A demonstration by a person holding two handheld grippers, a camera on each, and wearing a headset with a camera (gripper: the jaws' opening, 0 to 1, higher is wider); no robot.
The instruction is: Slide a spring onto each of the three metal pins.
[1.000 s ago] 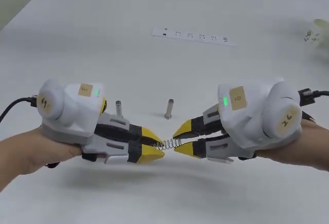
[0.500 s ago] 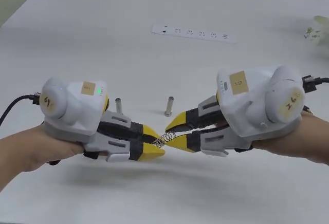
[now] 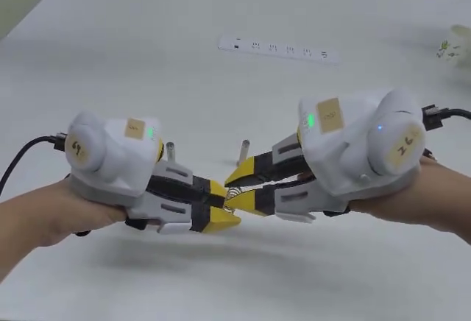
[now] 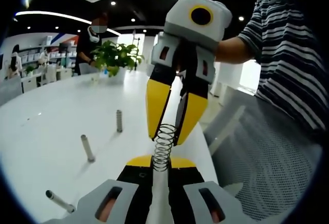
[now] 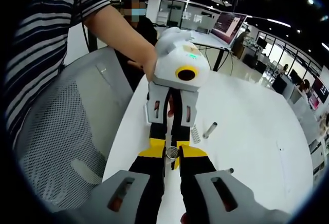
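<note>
A small steel spring point(image 4: 163, 147) sticks out from the tips of my left gripper point(image 4: 154, 163), which is shut on its base. My right gripper point(image 4: 168, 134) faces it tip to tip, jaws slightly apart on either side of the spring's free end. In the head view the spring point(image 3: 230, 196) is mostly covered between the left gripper point(image 3: 224, 216) and the right gripper point(image 3: 235, 190). Two upright metal pins point(image 3: 170, 152) point(image 3: 243, 149) stand just behind the tips. A third pin point(image 4: 59, 201) lies tilted near the left gripper. Another spring point(image 5: 196, 134) lies on the table beside a pin point(image 5: 209, 130).
A white power strip point(image 3: 278, 49) lies further back on the white table point(image 3: 147, 56). A mesh chair point(image 5: 67, 131) stands by the table's edge. A potted plant point(image 4: 115, 57) and a person are at the far end.
The grippers have closed in on each other: my right gripper moved left and up over the spring's free end, so less of the spring shows. The left keeps its hold.
</note>
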